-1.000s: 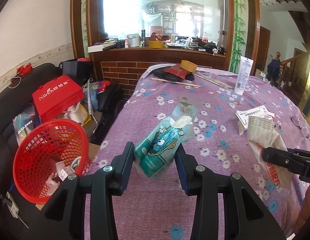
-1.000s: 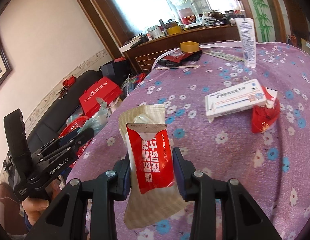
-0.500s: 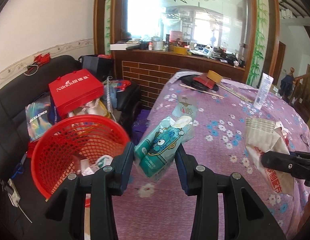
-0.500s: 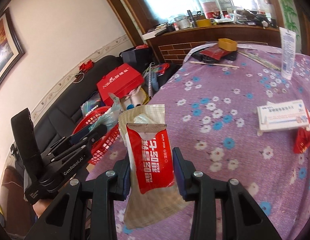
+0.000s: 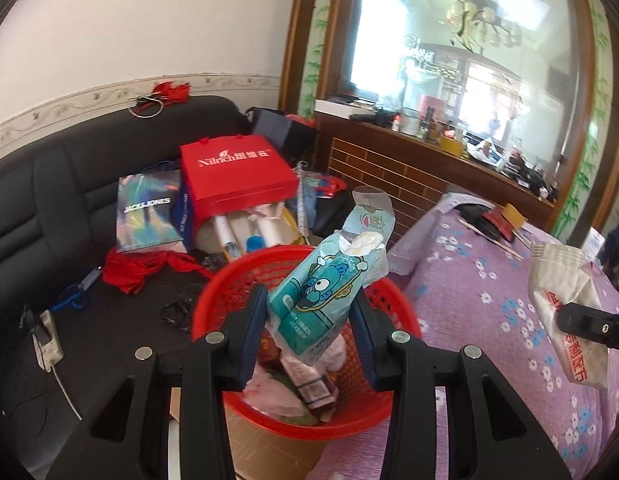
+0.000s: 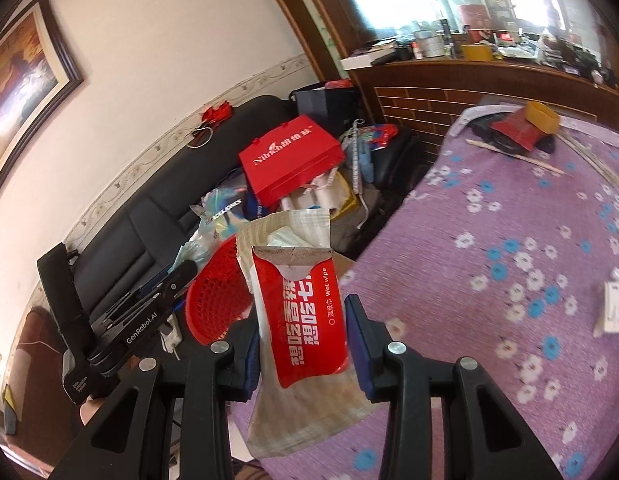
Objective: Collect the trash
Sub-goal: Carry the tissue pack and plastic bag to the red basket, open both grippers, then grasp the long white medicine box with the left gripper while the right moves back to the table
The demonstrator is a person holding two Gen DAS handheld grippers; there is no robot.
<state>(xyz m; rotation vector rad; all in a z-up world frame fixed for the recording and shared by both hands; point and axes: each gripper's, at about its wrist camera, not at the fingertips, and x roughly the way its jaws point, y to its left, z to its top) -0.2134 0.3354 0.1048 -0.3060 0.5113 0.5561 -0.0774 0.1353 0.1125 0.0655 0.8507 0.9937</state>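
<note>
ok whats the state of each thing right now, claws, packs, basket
left claw: shut on the teal tissue pack, above the basket
teal tissue pack: open at the top, tissue poking out
right claw: shut on the red wet wipe packet
red wet wipe packet: torn open at the top, held upright
red basket: upright beside the table, partly filled with trash

A red gift bag (image 5: 233,176) sits on the black sofa (image 5: 49,184) beside a purple floral tablecloth (image 6: 509,240).
</note>
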